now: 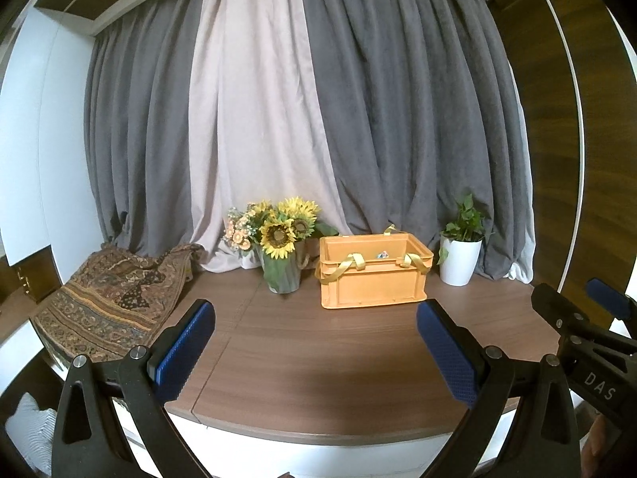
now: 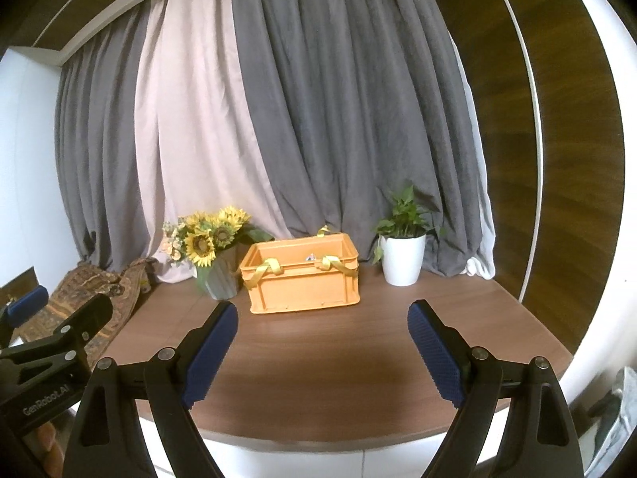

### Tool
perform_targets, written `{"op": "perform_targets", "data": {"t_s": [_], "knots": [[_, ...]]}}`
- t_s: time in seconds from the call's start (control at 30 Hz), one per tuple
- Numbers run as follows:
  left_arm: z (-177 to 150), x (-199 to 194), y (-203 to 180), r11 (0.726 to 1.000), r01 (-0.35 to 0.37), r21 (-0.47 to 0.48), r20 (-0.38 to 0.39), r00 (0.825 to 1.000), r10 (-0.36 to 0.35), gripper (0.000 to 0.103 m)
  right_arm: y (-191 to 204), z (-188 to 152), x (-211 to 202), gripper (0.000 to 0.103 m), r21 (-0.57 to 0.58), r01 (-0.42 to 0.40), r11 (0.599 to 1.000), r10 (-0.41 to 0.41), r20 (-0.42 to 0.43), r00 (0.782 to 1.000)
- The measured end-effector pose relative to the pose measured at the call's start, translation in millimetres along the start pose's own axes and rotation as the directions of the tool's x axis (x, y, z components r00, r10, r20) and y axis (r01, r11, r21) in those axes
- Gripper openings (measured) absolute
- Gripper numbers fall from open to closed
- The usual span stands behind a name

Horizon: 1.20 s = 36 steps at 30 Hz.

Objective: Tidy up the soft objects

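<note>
the patterned cloth [image 1: 107,302] lies bunched at the table's [image 1: 318,358] far left, well apart from the orange crate [image 1: 372,275], so it is probably best pinched at a raised fold and lifted clear of the sunflower vase [image 1: 280,275]. both the left gripper [image 1: 314,342] and right gripper [image 2: 322,350] stand wide and empty. the left view shows the cloth whole; the right view shows only its edge.

A brown wood-grain table [image 1: 318,358] fills the foreground, its front edge rounded above a white base. Behind it, from ten to two o'clock, hang grey curtains [image 1: 398,99] with a pale pink panel [image 1: 258,119] between them. A white wall [image 1: 36,159] stands at nine o'clock, dark wood panelling [image 2: 565,159] at three. The light is soft and even.
</note>
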<state>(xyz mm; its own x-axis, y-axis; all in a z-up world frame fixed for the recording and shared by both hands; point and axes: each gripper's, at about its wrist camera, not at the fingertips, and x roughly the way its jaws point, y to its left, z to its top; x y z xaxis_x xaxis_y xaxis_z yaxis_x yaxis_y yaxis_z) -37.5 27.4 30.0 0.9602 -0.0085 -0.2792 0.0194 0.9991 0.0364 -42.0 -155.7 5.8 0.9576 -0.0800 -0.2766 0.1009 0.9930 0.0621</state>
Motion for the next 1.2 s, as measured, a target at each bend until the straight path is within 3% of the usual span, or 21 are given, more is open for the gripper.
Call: {"op": "perform_targets", "data": {"t_s": [0.73, 1.2], "knots": [[2, -10, -7, 0.998, 0.055, 0.016, 0.002, 0.998, -0.055, 0.103, -12, -1, -23, 0.088, 0.014, 0.027, 1.0, -0.027, 0.002, 1.0], [1, -7, -10, 0.999, 0.022, 0.04, 0.008, 1.0, -0.023, 0.103, -14, -3, -22, 0.088, 0.018, 0.021, 1.0, -0.021, -0.005, 1.0]]}}
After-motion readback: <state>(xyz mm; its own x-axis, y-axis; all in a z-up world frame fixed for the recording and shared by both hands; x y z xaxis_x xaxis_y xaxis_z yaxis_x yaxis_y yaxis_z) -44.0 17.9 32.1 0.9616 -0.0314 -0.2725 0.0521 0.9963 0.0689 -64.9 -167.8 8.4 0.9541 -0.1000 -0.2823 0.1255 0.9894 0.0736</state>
